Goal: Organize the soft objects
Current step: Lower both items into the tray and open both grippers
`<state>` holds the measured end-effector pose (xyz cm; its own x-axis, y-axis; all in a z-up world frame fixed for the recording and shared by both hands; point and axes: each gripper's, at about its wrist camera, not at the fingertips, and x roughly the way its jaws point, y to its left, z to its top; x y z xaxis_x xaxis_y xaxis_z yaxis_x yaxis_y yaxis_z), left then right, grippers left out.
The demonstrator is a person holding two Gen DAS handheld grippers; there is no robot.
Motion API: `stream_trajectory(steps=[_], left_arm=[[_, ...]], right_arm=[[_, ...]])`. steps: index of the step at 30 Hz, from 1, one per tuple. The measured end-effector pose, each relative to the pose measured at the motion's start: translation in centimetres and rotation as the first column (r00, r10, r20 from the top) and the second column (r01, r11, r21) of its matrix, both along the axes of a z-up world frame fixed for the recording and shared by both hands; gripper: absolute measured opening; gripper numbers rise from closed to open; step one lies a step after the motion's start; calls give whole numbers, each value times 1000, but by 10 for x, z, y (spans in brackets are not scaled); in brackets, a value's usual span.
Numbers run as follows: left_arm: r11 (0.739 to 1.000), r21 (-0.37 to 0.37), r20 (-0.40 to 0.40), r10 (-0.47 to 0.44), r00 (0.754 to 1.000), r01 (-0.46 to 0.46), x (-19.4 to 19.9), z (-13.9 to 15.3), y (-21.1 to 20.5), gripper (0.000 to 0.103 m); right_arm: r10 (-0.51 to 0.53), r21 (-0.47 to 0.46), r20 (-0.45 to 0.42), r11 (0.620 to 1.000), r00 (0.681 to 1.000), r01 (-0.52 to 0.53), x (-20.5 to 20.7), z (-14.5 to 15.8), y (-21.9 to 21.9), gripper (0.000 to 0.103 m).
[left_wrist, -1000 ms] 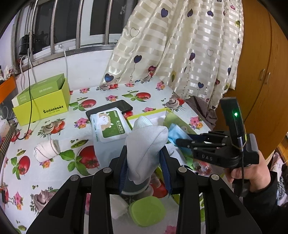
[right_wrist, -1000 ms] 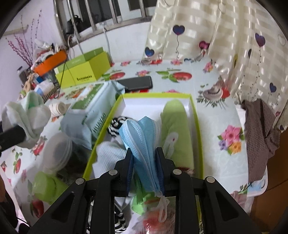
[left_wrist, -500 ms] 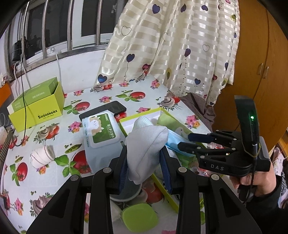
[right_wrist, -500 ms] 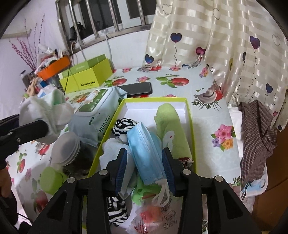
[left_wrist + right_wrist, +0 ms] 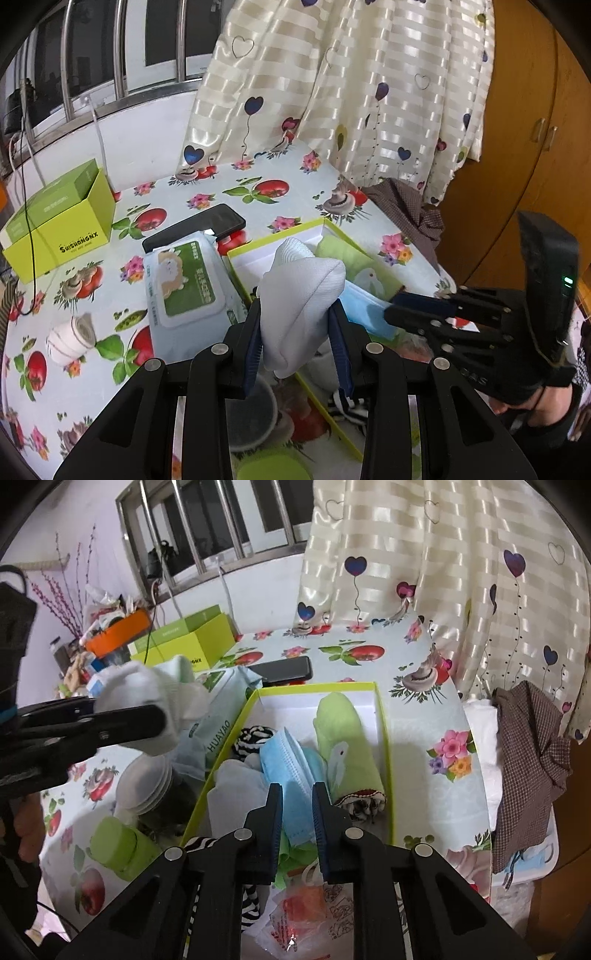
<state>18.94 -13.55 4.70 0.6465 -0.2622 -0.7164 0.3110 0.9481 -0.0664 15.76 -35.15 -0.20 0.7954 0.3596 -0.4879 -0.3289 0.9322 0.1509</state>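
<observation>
**Two grippers loading a box with soft items**

Since the earlier frames both grippers have risen and drawn back from the table, so that more of the tablecloth and the box (image 5: 384, 738) shows beneath them. The left gripper (image 5: 295, 332) has its jaws closed on a bunched white sock (image 5: 299, 295), held in the air above the box's near-left edge, beside the wipes pack (image 5: 184, 280). The right gripper (image 5: 297, 805) has its jaws pinched narrowly on a folded blue mask (image 5: 288, 768), whose free end rests among the cloths in the box. A green towel (image 5: 347, 746) lies rolled along the right wall; a striped cloth (image 5: 253, 738) and pale cloths fill the left side; the far end of the box floor is bare.

The step in hand appears to be placing both held items in the box. Done well, the mask is lowered first and the jaws opened only once it lies flat, since its ear loops may snag on a finger. The sock likely belongs in the bare far end; it should travel over the wall, not against it, because the light box could slide. With both grippers close together, one should clear before the other descends. A phone (image 5: 284, 670) lies just beyond the box's far wall and plays no part.
</observation>
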Motion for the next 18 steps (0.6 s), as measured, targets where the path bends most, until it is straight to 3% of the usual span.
stream_trajectory(steps=[12,18], left_arm=[[1000,12,-155,-8,988,10,75,-32,-19,35],[1000,-4,-202,-21,979,21,98,-48,-24,41]], right_arm=[[-9,33,36,999,999,8,-11,8,-10,16],[-15,38,33,999,999,14,-9,7,-14,16]])
